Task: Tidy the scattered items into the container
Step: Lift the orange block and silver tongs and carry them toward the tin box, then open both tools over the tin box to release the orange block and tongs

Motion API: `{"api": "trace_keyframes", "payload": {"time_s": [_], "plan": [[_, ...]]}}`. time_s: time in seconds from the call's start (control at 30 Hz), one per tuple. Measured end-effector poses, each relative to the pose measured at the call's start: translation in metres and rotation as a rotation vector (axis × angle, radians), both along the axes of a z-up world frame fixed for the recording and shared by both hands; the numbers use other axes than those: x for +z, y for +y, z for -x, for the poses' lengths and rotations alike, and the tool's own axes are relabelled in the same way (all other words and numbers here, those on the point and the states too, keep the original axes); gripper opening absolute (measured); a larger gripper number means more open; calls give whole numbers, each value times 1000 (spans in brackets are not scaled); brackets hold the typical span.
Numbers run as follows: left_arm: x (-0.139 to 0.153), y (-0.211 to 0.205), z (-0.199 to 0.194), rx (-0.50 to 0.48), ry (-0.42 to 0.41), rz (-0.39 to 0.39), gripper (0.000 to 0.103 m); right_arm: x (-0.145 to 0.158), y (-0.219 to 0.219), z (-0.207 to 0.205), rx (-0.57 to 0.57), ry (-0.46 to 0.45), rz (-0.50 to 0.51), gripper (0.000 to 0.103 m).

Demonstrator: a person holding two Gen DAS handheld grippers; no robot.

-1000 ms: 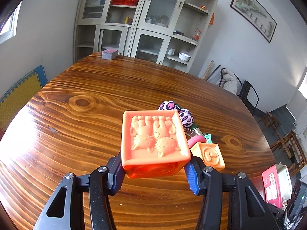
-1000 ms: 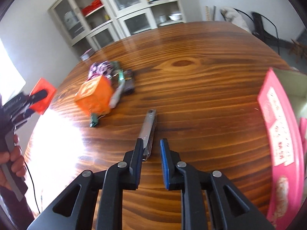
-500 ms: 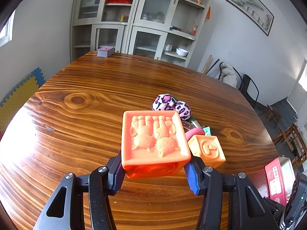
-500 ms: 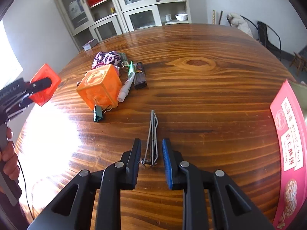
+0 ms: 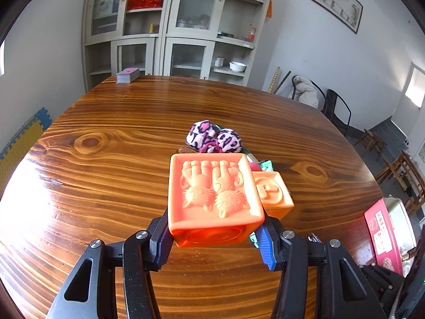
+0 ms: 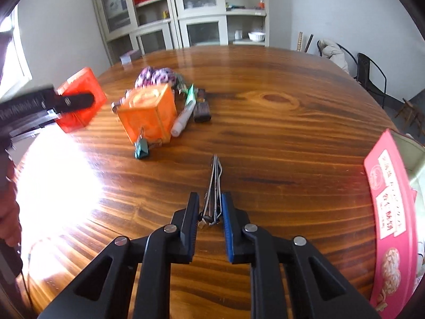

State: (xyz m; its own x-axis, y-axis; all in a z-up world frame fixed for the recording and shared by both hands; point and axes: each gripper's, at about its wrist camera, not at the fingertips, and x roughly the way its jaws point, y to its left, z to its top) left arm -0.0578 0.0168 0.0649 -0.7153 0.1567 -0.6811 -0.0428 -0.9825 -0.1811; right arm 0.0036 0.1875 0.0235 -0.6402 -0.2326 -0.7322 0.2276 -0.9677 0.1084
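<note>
My left gripper is shut on an orange block with two embossed cats and holds it above the wooden table. It also shows in the right wrist view. My right gripper is open, its fingers either side of a thin metal clip lying on the table. A second orange cube, a leopard-print pom-pom pair, a white tube, a dark lighter and a green binder clip lie clustered beyond. A pink-lidded tin stands at the right.
A deck of cards sits at the table's far edge. Cabinets line the back wall, and chairs stand to the right. Strong glare covers the table's left side.
My right gripper moved forward, so the metal clip now lies between its fingers. My left gripper carried the cat block closer to the cluster.
</note>
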Motion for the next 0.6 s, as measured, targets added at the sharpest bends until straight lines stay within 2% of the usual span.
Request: {"api": "trace_keyframes", "payload": {"time_s": [0.3,0.6], "plan": [[7,42,-20,-114,21,9,55,46,53,-48,-124,139,145,17],[26,116,-52,-306,52,-10,55,83,151,-97,-349,255,134,17]]}}
